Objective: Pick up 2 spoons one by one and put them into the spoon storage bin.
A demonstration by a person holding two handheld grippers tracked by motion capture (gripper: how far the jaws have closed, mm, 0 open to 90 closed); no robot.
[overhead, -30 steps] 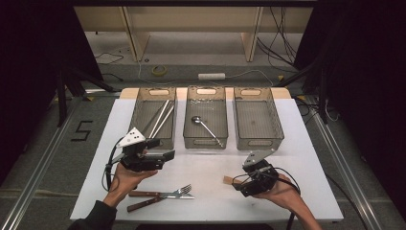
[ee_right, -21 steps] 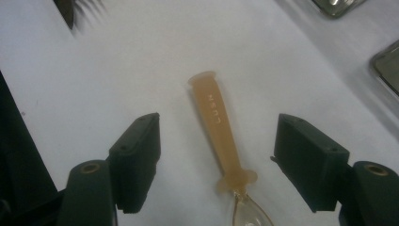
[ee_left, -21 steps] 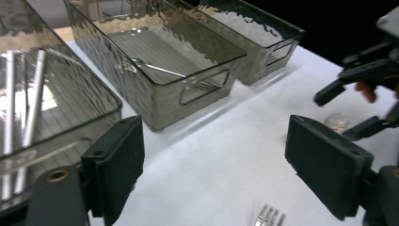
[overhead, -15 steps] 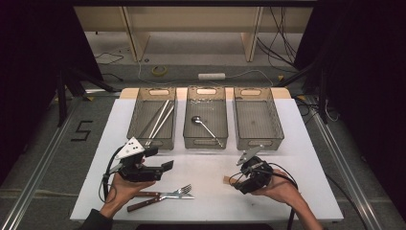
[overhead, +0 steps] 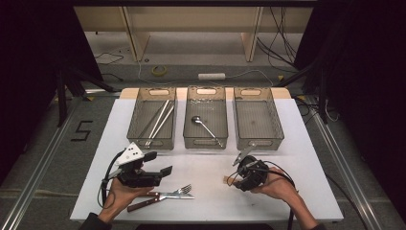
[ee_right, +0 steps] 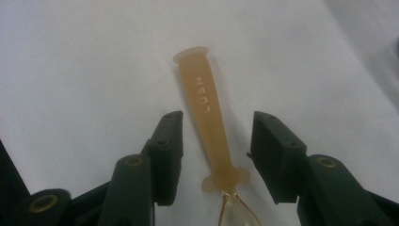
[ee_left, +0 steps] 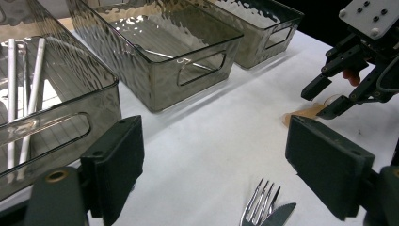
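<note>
Right at the near edge of the table, the fork (overhead: 179, 190) and the knife (overhead: 143, 203) lie crossed beside the left gripper (overhead: 160, 173), which hangs over them with its jaws wide apart and nothing between them; it has slid toward the person since a second ago, away from the bins. Now the action: the right gripper (ee_right: 215, 146) sits low over the white table (overhead: 297, 158), straddling a tan plastic handle (ee_right: 207, 113) that lies flat on the surface, and its jaws have just been closing on it. The pads have not met the handle yet — daylight shows on both sides — so no grip so far. That narrowing tells me the pick of this piece is under way, with the squeeze about to land. Farther back, the three bins wait: the left bin (overhead: 139, 122) holds pale sticks (overhead: 160, 120), the middle bin (overhead: 189, 129) a metal spoon (overhead: 203, 125), and the right bin (overhead: 273, 125) looks bare.
</note>
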